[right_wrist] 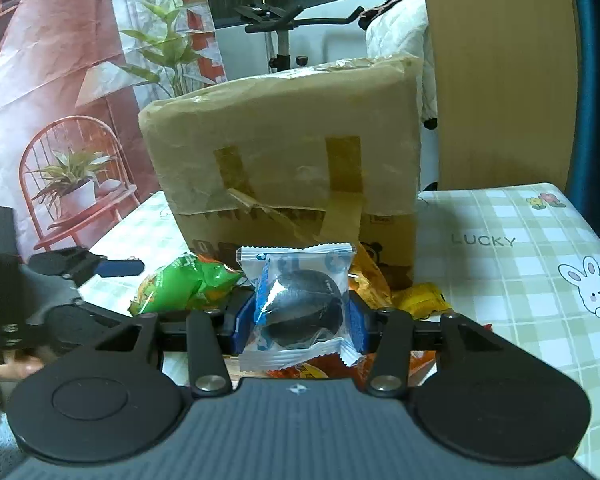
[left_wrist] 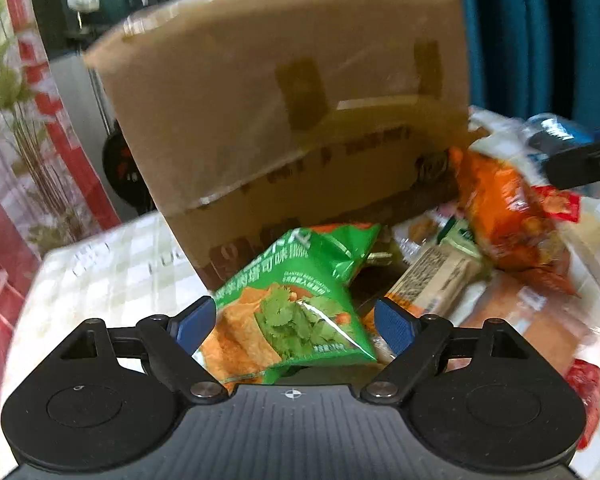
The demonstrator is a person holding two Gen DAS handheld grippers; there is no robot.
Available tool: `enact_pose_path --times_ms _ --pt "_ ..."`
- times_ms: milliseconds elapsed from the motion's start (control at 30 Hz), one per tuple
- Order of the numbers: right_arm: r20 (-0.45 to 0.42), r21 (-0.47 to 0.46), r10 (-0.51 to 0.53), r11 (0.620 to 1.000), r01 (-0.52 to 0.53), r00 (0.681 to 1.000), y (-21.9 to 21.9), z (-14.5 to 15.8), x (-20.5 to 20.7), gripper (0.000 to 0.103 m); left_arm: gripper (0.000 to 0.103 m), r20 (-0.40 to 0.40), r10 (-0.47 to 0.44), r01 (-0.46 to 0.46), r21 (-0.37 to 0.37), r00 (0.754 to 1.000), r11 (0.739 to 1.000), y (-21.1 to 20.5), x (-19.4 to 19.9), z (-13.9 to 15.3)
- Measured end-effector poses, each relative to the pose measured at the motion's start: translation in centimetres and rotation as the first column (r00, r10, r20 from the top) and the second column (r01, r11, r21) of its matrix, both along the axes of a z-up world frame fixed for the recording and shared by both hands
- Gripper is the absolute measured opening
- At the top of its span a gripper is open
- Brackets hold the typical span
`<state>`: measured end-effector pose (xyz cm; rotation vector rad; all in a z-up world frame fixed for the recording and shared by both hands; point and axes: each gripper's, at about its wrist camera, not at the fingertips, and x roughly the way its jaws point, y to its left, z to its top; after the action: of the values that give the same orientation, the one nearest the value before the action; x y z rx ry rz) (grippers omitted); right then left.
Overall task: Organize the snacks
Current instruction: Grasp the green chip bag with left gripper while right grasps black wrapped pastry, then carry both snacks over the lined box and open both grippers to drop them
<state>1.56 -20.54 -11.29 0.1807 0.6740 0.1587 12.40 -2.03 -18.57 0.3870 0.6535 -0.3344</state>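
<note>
In the left wrist view my left gripper [left_wrist: 296, 324] is open, its blue pads on either side of a green snack bag [left_wrist: 300, 300] with a coriander picture, which lies on the table. An orange snack bag [left_wrist: 508, 216] and a beige packet [left_wrist: 440, 280] lie to the right in a pile. In the right wrist view my right gripper [right_wrist: 300, 320] is shut on a clear-and-white packet with a dark round snack [right_wrist: 300, 304] and holds it above the pile. The green bag [right_wrist: 184, 284] and the left gripper [right_wrist: 80, 280] show at its left.
A taped cardboard box [right_wrist: 292, 168] stands on the checked tablecloth [right_wrist: 520, 248] right behind the snacks; it fills the left wrist view [left_wrist: 284, 112]. A yellow packet [right_wrist: 420, 300] lies by the box. An exercise bike and a printed backdrop stand beyond the table.
</note>
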Motion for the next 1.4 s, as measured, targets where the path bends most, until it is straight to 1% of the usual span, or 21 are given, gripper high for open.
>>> enact_pose_path --times_ms 100,167,200,267,300,333,367,467,600,767,933,1033,1133,1233,1333,1400 --pt "-0.008 0.0 -0.007 1.0 0.007 1.0 -0.3 -0.2 0.1 0.049 0.086 -0.024 0.056 -0.056 -0.014 0.998 0.998 0.1 1.6 -0.4" --pt "-0.015 0.004 -0.016 1.0 0.016 1.0 -0.5 -0.4 0.2 0.049 0.069 -0.027 0.066 -0.067 -0.042 0.997 0.997 0.4 2.1 -0.2" --pt "-0.017 0.006 -0.019 1.0 0.019 1.0 -0.5 -0.4 0.3 0.049 0.065 -0.026 0.065 -0.066 -0.046 0.998 0.997 0.6 2.1 0.1" --pt "-0.017 0.002 -0.027 1.0 0.027 0.999 -0.7 -0.4 0.2 0.049 0.051 -0.02 0.06 -0.061 -0.061 0.998 0.996 1.2 1.7 0.7" --pt "-0.016 -0.002 -0.029 1.0 0.029 0.999 -0.7 -0.4 0.2 0.049 0.049 -0.022 0.049 -0.051 -0.091 0.999 0.995 1.7 1.5 1.2" --pt "-0.015 -0.003 -0.031 1.0 0.031 0.999 -0.7 -0.4 0.2 0.049 0.048 -0.026 0.04 -0.043 -0.127 0.999 0.991 2.3 1.3 1.6" --pt "-0.013 -0.002 -0.031 1.0 0.031 0.999 -0.7 -0.3 0.1 0.049 0.048 -0.024 0.041 -0.044 -0.147 0.999 0.988 2.7 1.0 1.9" --pt "-0.005 -0.006 -0.027 1.0 0.027 1.0 -0.5 -0.1 0.0 0.049 0.047 0.011 0.053 -0.05 -0.18 0.999 0.982 3.8 -0.4 2.9" --pt "0.011 -0.011 -0.016 1.0 0.016 1.0 -0.2 0.7 -0.2 0.049 0.047 0.039 0.066 -0.054 -0.249 0.997 0.967 5.2 -1.6 5.2" --pt "0.059 -0.021 0.0 1.0 0.002 0.998 0.2 2.6 -0.5 0.049 0.047 0.128 0.076 -0.033 -0.306 0.989 0.952 5.6 -3.5 9.0" --pt "0.13 -0.042 0.028 0.999 -0.023 0.991 0.6 5.5 -0.6 0.049 0.047 0.225 0.079 0.004 -0.347 0.971 0.938 5.2 -4.2 13.1" --pt "0.174 -0.057 0.041 0.998 -0.032 0.984 0.6 7.6 0.1 0.049 0.047 0.264 0.092 0.014 -0.373 0.96 0.928 4.6 -3.7 15.3" --pt "0.22 -0.074 0.053 0.997 -0.038 0.974 0.7 9.9 1.4 0.049 0.047 0.31 0.099 0.029 -0.383 0.945 0.923 3.9 -2.7 17.3" --pt "0.256 -0.101 0.069 0.994 -0.045 0.964 0.8 11.5 3.0 0.049 0.047 0.327 0.101 0.042 -0.403 0.94 0.914 3.1 -1.4 19.0" --pt "0.273 -0.123 0.077 0.991 -0.045 0.959 0.7 12.4 5.2 0.049 0.047 0.34 0.093 0.049 -0.387 0.936 0.921 2.0 0.5 20.0" --pt "0.273 -0.14 0.073 0.99 -0.036 0.959 0.5 12.6 7.1 0.049 0.048 0.339 0.093 0.051 -0.391 0.936 0.919 1.4 2.0 20.4"
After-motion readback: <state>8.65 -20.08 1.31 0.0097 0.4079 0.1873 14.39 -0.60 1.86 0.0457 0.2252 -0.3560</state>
